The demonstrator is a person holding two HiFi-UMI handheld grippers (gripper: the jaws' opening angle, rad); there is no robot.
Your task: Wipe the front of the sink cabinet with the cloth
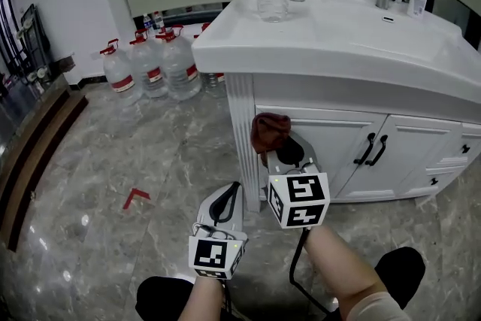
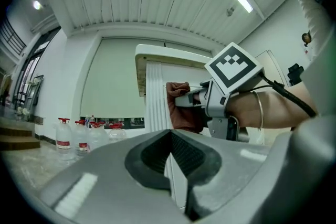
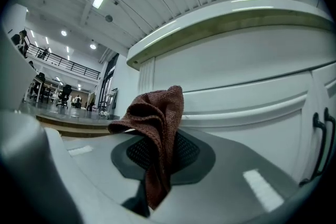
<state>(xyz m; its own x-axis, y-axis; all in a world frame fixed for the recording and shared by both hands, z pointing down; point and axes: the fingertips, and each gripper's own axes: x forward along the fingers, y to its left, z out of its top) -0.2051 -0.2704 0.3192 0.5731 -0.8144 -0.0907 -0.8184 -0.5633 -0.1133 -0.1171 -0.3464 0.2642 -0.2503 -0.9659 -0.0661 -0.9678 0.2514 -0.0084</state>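
The left gripper (image 1: 230,201) sits nearest, its jaws pressed together on nothing. Just ahead and to its right, the right gripper (image 1: 284,152) is clamped on the brown cloth (image 1: 269,130). The cloth bunches up past that gripper's tips at the white sink cabinet (image 1: 331,150) front, beside the fluted corner post (image 1: 242,131); whether it touches cannot be told.

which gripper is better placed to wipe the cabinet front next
Right. The right gripper is shut on the cloth and holds it close to the cabinet front, beside the fluted corner post. The left gripper is shut on nothing and sits lower, back from the cabinet.
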